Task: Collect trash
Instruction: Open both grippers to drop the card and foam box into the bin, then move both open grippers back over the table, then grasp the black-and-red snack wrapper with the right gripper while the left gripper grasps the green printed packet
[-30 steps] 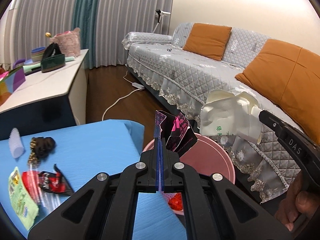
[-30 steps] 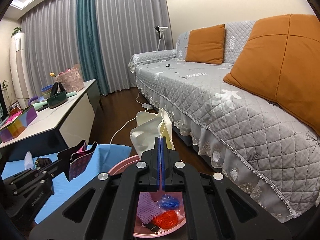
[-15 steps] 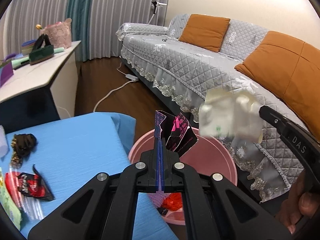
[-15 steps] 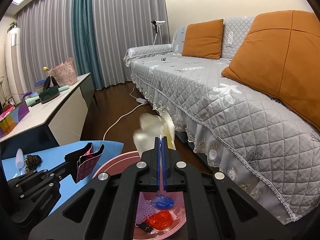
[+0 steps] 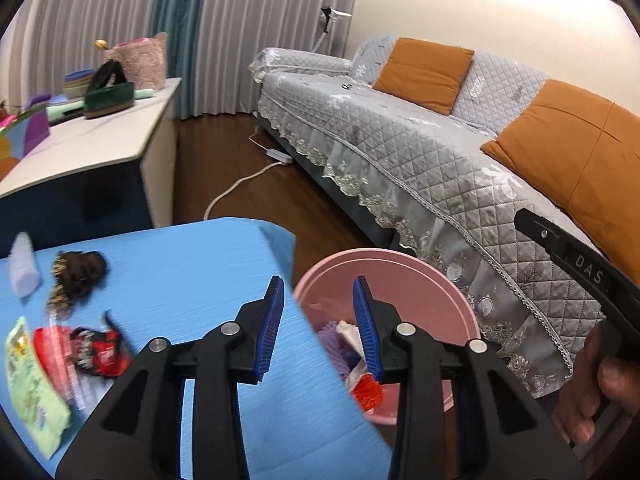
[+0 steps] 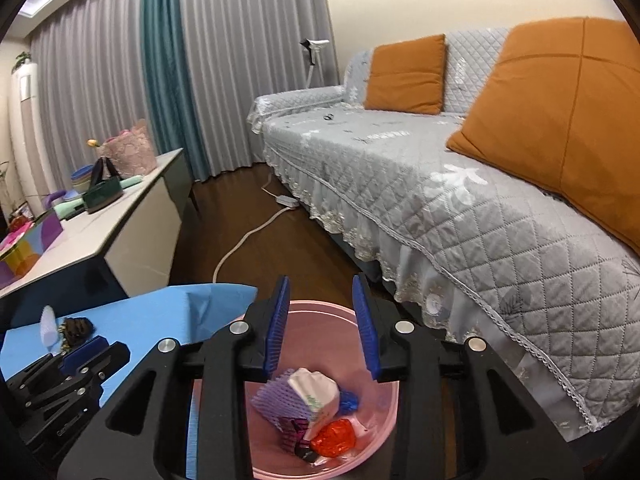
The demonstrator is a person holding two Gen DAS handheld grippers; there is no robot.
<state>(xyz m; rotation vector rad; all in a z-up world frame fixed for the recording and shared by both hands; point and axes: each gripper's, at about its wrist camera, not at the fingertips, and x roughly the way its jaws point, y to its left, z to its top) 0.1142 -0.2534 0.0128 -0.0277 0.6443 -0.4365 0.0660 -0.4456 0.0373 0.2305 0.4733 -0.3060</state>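
A pink bin stands on the floor beside the blue table. Inside lie a white crumpled bag, purple foam net, a red wrapper and a dark pink wrapper. My right gripper hangs over the bin, its jaws opening with nothing between them. My left gripper is over the table's edge by the bin, jaws opening and empty; it also shows at lower left. On the table remain a red-black wrapper, a green packet, a brown clump and white foam.
A grey quilted sofa with orange cushions runs along the right, close to the bin. A white sideboard with bags and boxes stands at the left. A white cable lies on the dark wood floor between them. A hand holds the right gripper's handle.
Both grippers opened. The dark pink wrapper left the left jaws and the white bag left the right jaws; both now lie in the bin. The left gripper shifted slightly.
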